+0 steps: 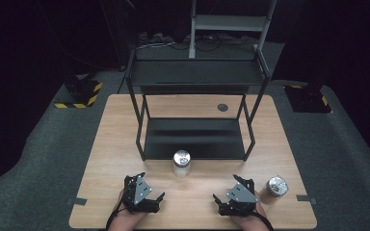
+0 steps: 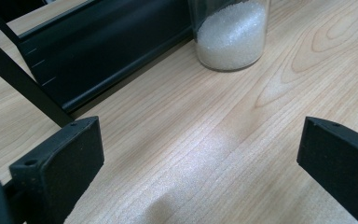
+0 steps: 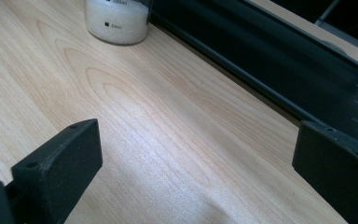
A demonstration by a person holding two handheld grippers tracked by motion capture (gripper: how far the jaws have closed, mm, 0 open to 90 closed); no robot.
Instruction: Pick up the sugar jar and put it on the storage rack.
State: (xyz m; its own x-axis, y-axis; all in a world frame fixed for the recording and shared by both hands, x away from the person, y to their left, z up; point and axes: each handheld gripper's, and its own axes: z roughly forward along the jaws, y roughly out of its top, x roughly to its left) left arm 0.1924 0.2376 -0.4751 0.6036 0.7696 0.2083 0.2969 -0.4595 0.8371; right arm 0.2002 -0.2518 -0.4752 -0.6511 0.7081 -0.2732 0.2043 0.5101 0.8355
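Observation:
A clear jar (image 1: 181,163) with a shiny lid stands upright on the wooden table (image 1: 115,144), just in front of the black rack's lower shelf (image 1: 195,137). It holds white granules, as the left gripper view (image 2: 230,35) and the right gripper view (image 3: 116,18) show. A second lidded jar (image 1: 275,186) sits near the table's right front edge, close beside my right gripper (image 1: 227,188). My left gripper (image 1: 149,186) rests at the front left. Both grippers are open, jaws wide, with bare wood between them in the left (image 2: 200,158) and right (image 3: 196,158) gripper views.
The black two-tier metal rack (image 1: 197,72) fills the table's middle and back; its lower edge runs across the left gripper view (image 2: 102,51) and the right gripper view (image 3: 270,60). A round dark grommet (image 1: 222,107) sits behind it. Dark floor surrounds the table.

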